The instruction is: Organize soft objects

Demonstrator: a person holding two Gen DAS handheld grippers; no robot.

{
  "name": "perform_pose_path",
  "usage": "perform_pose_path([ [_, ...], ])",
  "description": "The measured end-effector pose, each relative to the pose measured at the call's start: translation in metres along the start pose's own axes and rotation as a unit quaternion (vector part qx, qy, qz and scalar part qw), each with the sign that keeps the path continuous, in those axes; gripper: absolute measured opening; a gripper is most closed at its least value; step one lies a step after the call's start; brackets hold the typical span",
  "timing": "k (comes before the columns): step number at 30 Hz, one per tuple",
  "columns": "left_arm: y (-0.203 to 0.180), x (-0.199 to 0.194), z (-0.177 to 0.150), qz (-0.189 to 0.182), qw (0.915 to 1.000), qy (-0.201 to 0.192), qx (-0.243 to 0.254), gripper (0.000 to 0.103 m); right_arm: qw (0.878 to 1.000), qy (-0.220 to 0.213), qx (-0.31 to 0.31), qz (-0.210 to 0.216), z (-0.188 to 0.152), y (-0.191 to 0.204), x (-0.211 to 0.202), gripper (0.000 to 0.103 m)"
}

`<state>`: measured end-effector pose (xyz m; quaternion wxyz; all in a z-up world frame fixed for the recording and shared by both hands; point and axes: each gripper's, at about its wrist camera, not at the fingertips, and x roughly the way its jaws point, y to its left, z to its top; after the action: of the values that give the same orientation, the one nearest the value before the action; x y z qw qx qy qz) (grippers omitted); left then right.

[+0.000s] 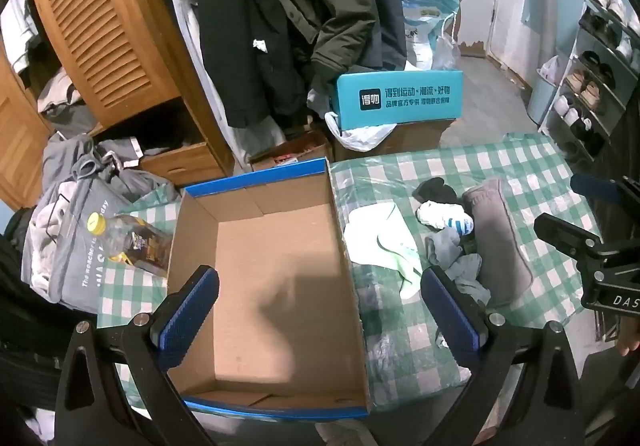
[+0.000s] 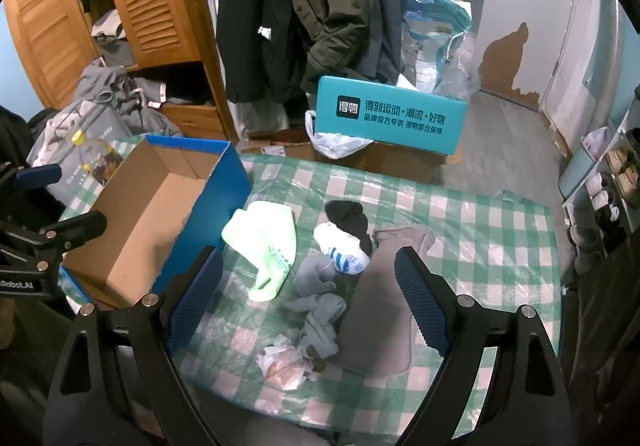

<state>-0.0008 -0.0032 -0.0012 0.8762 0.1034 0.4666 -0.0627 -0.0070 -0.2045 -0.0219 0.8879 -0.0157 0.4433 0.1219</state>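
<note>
An empty cardboard box with blue rim (image 1: 276,278) (image 2: 148,222) sits on the checked table. My left gripper (image 1: 320,306) is open and empty above the box. Beside the box lie soft things: a light green cloth (image 2: 266,242) (image 1: 384,242), a black sock (image 2: 348,218), a white and blue sock (image 2: 344,252) (image 1: 444,218), grey socks (image 2: 320,302) (image 1: 456,258), a grey-brown cloth (image 2: 380,310) (image 1: 500,238) and a crumpled white wrapper (image 2: 284,362). My right gripper (image 2: 308,286) is open and empty, over the grey socks.
A plastic bottle with a yellow cap (image 1: 128,238) lies left of the box. A teal box (image 2: 390,120) stands on the floor behind the table. Coats (image 2: 300,6) hang behind, a wooden wardrobe (image 2: 152,2) at left, a shoe rack (image 1: 592,74) at right.
</note>
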Motion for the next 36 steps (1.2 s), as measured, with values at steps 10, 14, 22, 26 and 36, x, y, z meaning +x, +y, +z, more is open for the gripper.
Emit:
perform_pose_path([
  [10,0.0019,0.0013,-0.0017,-0.001,1.0000,0.000,-0.001,0.102,1.000,0.001,0.000,0.000,-0.0007,-0.0009,0.0004,0.086],
  [14,0.0022,0.0012,-0.0015,-0.002,1.0000,0.000,-0.001,0.102,1.000,0.002,-0.001,0.000,-0.0002,-0.0012,0.0003,0.086],
  [22,0.0020,0.0012,-0.0018,-0.001,1.0000,0.000,-0.001,0.102,1.000,0.002,-0.001,-0.001,-0.0001,-0.0019,0.0005,0.086],
  [26,0.0020,0.0012,-0.0020,-0.001,1.0000,0.000,-0.001,0.102,1.000,0.003,-0.001,-0.001,0.0000,-0.0025,0.0007,0.086],
  [36,0.0020,0.0013,-0.0020,-0.001,1.0000,0.000,-0.001,0.102,1.000,0.002,-0.001,-0.002,0.0015,-0.0031,-0.0005,0.086],
])
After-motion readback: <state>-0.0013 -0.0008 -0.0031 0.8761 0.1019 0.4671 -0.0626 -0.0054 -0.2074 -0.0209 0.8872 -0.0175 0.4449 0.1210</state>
